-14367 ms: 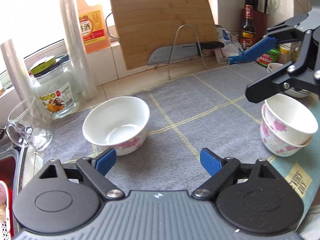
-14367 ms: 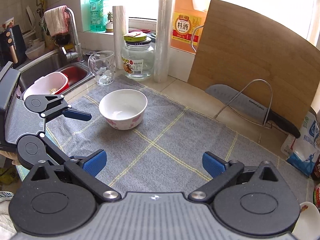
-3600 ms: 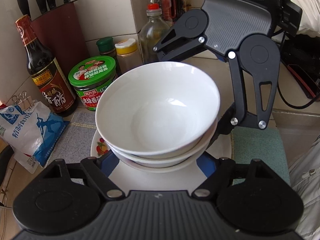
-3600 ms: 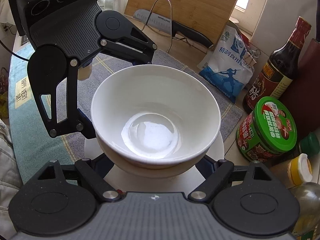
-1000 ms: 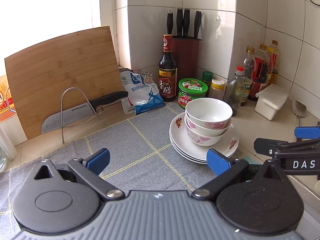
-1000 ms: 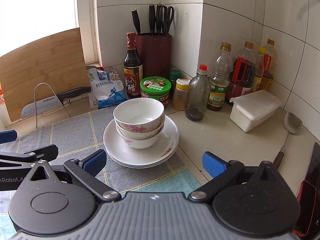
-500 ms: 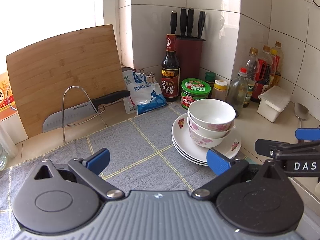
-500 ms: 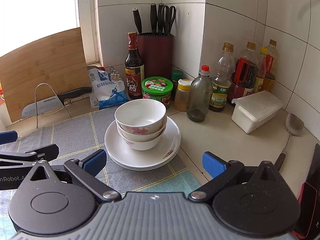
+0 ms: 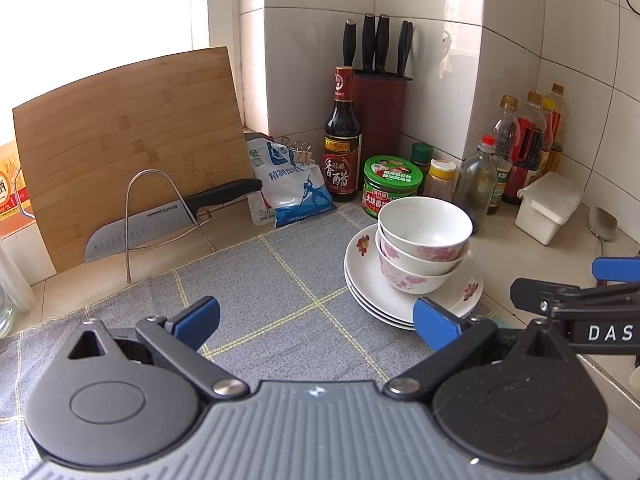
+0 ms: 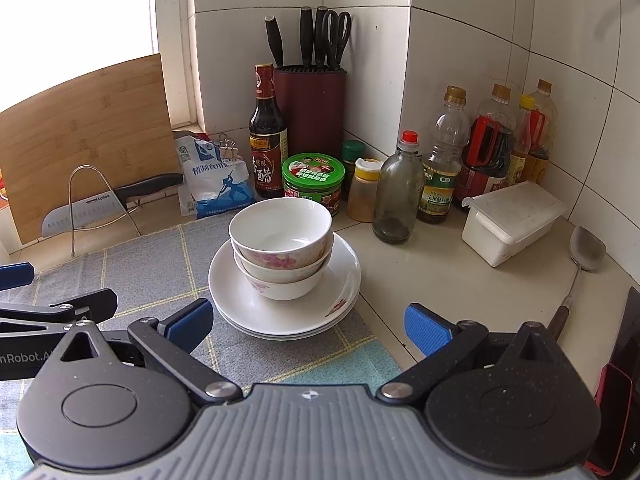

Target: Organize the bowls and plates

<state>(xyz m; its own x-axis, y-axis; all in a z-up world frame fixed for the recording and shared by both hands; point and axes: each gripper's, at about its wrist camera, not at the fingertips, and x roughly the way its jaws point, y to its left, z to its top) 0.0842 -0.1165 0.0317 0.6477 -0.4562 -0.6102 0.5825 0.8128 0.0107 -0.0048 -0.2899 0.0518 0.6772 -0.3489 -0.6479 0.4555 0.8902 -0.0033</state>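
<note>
Both claws, the left claw [image 9: 316, 316] and right claw [image 10: 308, 322], are spread wide and hold nothing. The bowls [image 10: 282, 240] sit stacked on the plates [image 10: 248, 300] just ahead. Pull back slowly; don't bump them.

Nested white floral bowls [image 10: 282, 240] sit upright on stacked white plates [image 10: 340, 296] at the mat's corner.
</note>
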